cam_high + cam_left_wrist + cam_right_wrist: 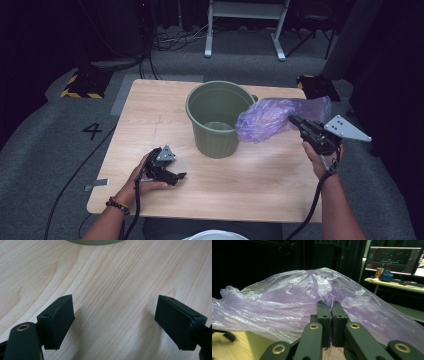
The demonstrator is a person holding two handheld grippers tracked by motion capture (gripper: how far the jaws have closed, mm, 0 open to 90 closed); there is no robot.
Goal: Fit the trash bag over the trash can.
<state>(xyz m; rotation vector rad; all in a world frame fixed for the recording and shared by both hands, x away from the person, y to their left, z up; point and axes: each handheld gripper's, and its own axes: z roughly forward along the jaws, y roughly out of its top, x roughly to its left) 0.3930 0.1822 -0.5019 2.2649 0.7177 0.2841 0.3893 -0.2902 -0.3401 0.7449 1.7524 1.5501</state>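
A green plastic bin [218, 117] stands upright near the middle of the wooden table [150, 115]. A crumpled purple plastic bag [270, 117] hangs in the air just right of the bin's rim, and my right gripper [295, 121] is shut on it. In the right gripper view the bag [294, 297] billows over the closed gripper [331, 305], pinched between the two pads. My left gripper [176, 176] rests low over the table's front left, open, nothing between its fingers. Its own view has the gripper [114, 315] wide apart over bare wood, the bin's base [96, 242] at the top edge.
A white round object [217, 235] peeks in at the bottom edge below the table. Cables trail from both grippers off the front edge. Beyond the table are a white stand [245, 25] and floor cables; a monitor [395, 260] sits on a desk far off.
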